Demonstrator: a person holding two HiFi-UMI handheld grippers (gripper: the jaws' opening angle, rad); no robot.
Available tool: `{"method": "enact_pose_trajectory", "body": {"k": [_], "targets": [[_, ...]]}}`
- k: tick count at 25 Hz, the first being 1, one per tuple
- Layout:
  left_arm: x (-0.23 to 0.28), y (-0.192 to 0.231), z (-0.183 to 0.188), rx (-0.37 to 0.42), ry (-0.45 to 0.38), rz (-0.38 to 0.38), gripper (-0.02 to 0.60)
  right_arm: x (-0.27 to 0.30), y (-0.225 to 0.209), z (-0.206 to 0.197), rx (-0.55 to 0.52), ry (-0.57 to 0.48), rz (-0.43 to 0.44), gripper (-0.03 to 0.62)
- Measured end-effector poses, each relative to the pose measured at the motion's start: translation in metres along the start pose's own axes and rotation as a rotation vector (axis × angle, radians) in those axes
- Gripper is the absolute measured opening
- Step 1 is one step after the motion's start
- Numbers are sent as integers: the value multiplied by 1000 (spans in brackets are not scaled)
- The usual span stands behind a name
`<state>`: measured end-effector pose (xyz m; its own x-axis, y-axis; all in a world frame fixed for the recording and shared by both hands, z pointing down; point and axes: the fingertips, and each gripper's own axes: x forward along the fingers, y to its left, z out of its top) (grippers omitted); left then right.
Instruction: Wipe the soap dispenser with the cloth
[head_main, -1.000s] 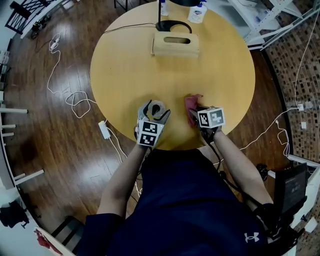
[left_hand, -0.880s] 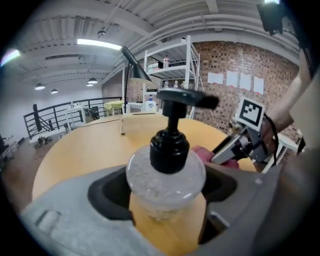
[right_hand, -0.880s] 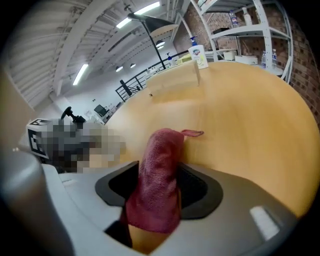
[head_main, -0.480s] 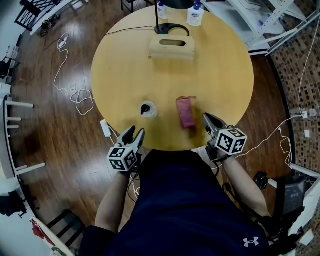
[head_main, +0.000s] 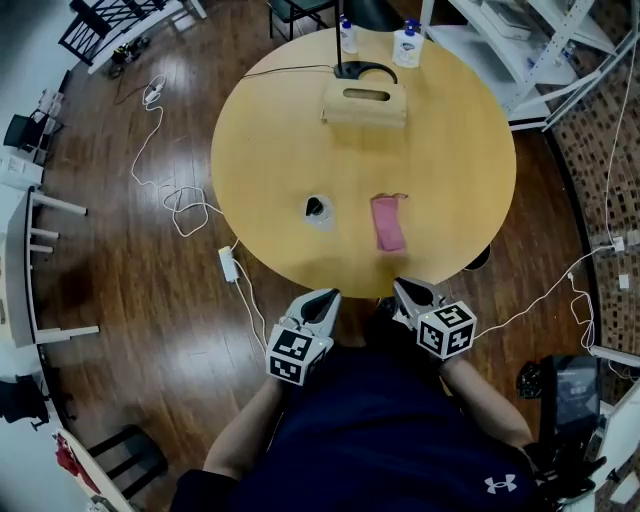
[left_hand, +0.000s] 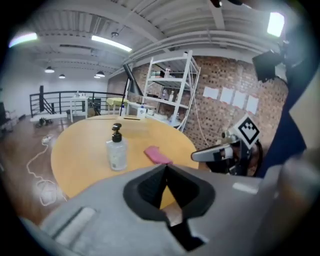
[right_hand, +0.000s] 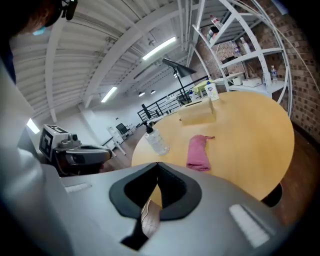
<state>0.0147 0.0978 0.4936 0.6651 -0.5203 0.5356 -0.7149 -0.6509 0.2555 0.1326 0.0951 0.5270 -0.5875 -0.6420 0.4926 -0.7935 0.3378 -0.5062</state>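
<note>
The left gripper (head_main: 326, 297) and right gripper (head_main: 404, 289) hover just off the tabletop (head_main: 450, 150), their jaws just closed together on nothing. The soap dispenser (head_main: 316, 210) stands near the pink cloth (head_main: 387, 222), not touching it.

Smooth wood table (head_main: 280, 150), pink cloth (head_main: 387, 222), perhaps plastic dispenser (head_main: 317, 210)

clear soap dispenser (head_main: 317, 210) stands upright (black pump) beside folded pink cloth (head_main: 388, 222).

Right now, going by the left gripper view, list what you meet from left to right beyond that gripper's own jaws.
soap dispenser → pink cloth → right gripper
</note>
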Motion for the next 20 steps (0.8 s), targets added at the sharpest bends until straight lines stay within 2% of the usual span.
{"method": "enact_pose_trajectory", "body": {"k": [3, 6, 10, 12, 14, 20], "targets": [[-9, -20, -4, -57, -66, -80, 3, -18, 20, 8, -32, -94, -43, 9], [-37, -32, -37, -11, -63, -127, 4, -37, 55, 3, -74, -176, -105, 9], [-78, -26, -82, -34, -55, -152, 3, -47, 105, -26, -92, -196, -162, 9], [-95, -25, -92, -55, -60, -152, 3, -52, 125, -40, -117, -182, -173, 9], [-108, -31, -92, -63, -78, -169, 3, -60, 139, -46, -148, -174, -180, 9], [-117, -50, -66, 0, -151, -181, 3, -74, 154, -47, -210, -204, -152, 9]]}}
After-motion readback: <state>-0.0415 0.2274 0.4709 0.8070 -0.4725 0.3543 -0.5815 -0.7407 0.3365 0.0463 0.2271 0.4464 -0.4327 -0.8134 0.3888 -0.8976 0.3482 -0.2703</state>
